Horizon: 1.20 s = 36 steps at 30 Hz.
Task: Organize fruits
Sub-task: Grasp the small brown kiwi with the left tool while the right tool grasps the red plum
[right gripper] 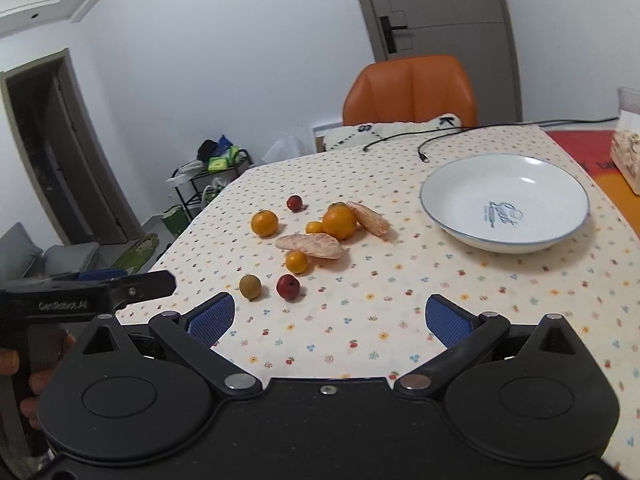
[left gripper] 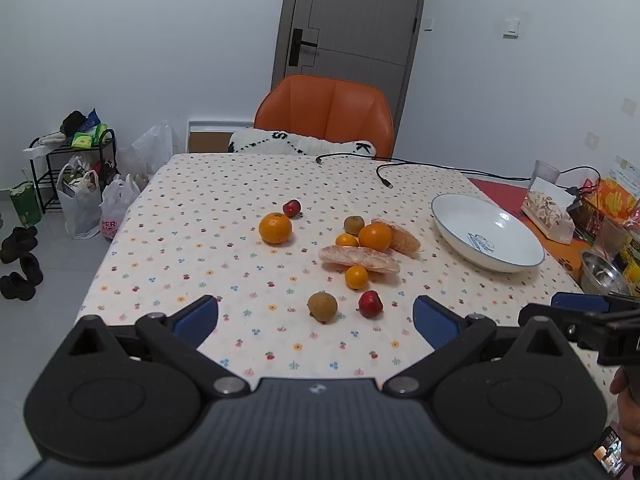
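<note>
Both views look forward from the near edge of the worktop (left gripper: 168,216), low above its patterned cloth and tilted slightly down, facing the orange chair (left gripper: 326,114) and the door (left gripper: 352,16) at the far side. The left wrist view sits further left and catches the right gripper (left gripper: 576,312) at its right edge. The right wrist view sits nearer the white bowl (right gripper: 506,178). Both share the scattered fruit (right gripper: 316,246), the bowl and the chair.

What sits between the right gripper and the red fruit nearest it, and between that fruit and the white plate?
Nothing visible. The right gripper hangs open above bare tablecloth, with the red fruit just ahead to its left. From there to the white plate the cloth is bare; the peeled segments and oranges lie farther back, off that line.
</note>
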### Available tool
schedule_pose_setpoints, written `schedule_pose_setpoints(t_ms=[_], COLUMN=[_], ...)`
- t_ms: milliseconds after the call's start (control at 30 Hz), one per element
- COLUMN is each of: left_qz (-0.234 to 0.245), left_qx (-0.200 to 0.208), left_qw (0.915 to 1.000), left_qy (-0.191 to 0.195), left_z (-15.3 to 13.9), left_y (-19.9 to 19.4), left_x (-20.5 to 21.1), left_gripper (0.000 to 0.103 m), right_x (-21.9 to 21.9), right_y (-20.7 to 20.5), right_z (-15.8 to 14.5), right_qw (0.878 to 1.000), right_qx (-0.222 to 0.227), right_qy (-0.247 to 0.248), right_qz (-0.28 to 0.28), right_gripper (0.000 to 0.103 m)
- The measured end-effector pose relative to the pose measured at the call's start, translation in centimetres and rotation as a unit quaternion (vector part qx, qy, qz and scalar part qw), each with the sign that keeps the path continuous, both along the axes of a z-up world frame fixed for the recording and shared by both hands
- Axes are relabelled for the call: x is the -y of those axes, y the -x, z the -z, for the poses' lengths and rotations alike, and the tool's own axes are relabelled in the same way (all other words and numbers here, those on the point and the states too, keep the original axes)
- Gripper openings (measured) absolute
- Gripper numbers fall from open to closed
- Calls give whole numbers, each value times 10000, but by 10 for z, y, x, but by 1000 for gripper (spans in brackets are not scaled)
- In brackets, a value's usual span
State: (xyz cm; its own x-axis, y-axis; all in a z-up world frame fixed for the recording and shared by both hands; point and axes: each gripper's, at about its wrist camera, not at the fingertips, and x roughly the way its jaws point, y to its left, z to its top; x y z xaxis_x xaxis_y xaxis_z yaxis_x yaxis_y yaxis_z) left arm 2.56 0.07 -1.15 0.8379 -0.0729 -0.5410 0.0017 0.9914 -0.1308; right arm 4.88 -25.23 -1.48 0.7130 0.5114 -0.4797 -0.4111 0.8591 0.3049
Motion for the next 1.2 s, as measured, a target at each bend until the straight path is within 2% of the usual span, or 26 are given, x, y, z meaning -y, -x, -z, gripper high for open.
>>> schedule_pose_setpoints(t_ms=[267,467,567,633,933,1033,1200], left_qz=[9,-20,11,32,130,170,168], left_qx=[42,-96,-200,-319,-595,-659,-791], left_qw=[10000,9998,9996,9991,9972,9967,9959], left_qy=[23,152,208,283,424,448,395], left_z=[9,20,26,31,49,53,60], left_y=[-20,-36,-45,-51,-73,-79,-88], left_x=[3,1,-1,-2,0,0,0], left_gripper=[100,90,81,69,52,42,32], right_x=[-1,-7,-12,-15,-28,-33,-40], right_y=[-22,-40,-47,-53,-72,-77,-83], right_z=[6,15,18,21,33,37,41], right_qw=[9997,9990,9988,9986,9969,9964,9956], right_qx=[-57,-225,-266,-308,-480,-532,-578], right_qy=[-226,-325,-299,-291,-284,-260,-233], right_qz=[-48,-224,-296,-323,-558,-611,-697], right_gripper=[103,99,95,90,77,75,73])
